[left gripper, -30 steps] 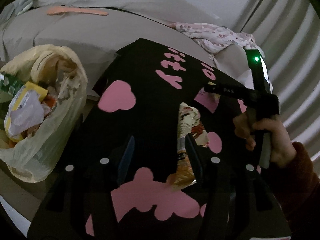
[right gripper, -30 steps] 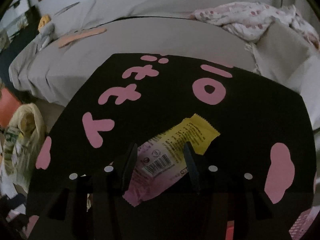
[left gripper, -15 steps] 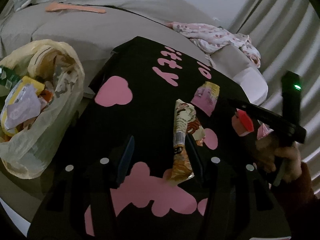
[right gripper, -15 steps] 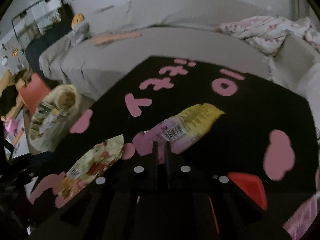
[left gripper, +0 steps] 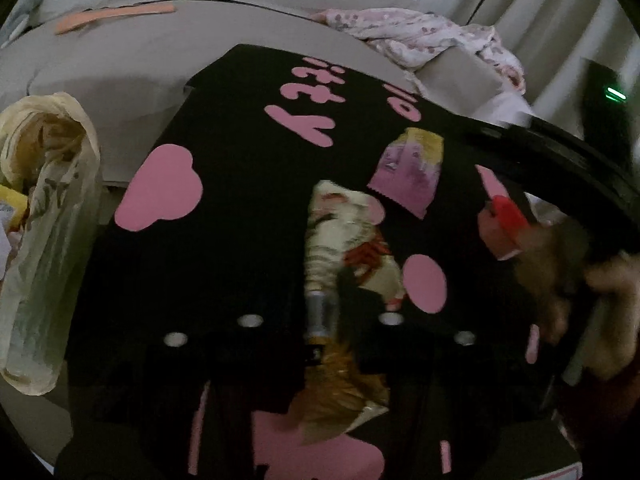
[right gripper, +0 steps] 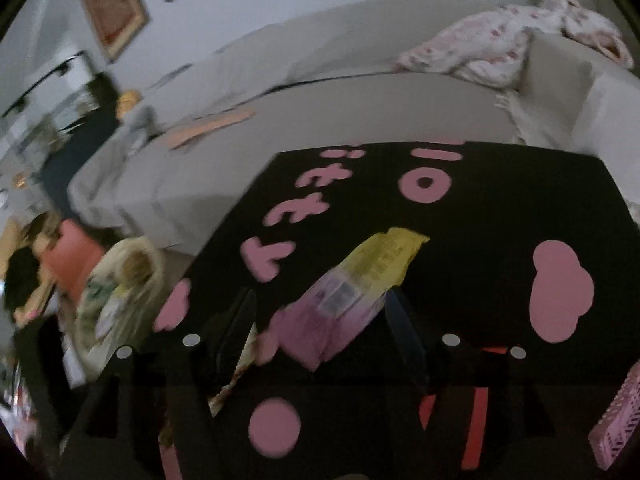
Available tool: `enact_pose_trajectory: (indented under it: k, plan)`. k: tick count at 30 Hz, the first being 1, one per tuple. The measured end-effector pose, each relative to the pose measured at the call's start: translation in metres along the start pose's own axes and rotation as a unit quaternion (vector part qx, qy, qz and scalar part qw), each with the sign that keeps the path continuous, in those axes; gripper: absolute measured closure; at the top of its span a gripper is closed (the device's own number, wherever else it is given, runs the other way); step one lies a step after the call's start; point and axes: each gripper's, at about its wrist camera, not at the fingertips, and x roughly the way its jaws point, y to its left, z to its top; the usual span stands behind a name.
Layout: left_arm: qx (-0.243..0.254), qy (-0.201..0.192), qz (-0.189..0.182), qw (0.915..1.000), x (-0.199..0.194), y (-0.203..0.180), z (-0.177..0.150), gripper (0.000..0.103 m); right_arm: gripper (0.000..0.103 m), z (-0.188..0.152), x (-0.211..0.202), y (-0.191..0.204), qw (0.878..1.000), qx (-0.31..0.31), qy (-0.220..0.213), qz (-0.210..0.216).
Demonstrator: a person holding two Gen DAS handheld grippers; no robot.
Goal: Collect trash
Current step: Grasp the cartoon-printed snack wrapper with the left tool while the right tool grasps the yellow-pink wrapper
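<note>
A cream and orange snack wrapper [left gripper: 348, 240] lies on the black table with pink shapes [left gripper: 240, 200]. My left gripper [left gripper: 320, 312] is shut on its near part. A yellow and pink wrapper [right gripper: 360, 280] lies in the middle of the table, and also shows in the left wrist view [left gripper: 408, 172]. My right gripper [right gripper: 320, 328] is open, with its fingers either side of that wrapper's near end. The trash bag [left gripper: 44, 220] stands left of the table, full of wrappers; it shows in the right wrist view too [right gripper: 120, 292].
A grey sofa [left gripper: 140, 60] runs behind the table, with a floral cloth [left gripper: 420, 36] at its right end. A red piece [left gripper: 504, 212] sits by the right gripper's body. A pink basket [right gripper: 616, 420] is at the table's right edge. Curtains hang at the far right.
My left gripper went from open to shut on the cream wrapper. My right gripper shut half a second ago and is open again around the yellow and pink wrapper.
</note>
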Motion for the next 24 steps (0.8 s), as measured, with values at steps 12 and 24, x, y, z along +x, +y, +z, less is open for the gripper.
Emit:
enact_pose_trajectory:
  k: [12, 24]
  plan:
    - [-0.058, -0.05, 0.012, 0.997, -0.054, 0.045, -0.027, 0.086, 0.039, 0.023, 0.076, 0.016, 0.995, -0.033, 0.064, -0.075]
    - [-0.067, -0.079, 0.016, 0.9945, -0.086, 0.046, -0.04, 0.086, 0.093, -0.024, 0.021, 0.033, 0.993, -0.098, 0.061, 0.01]
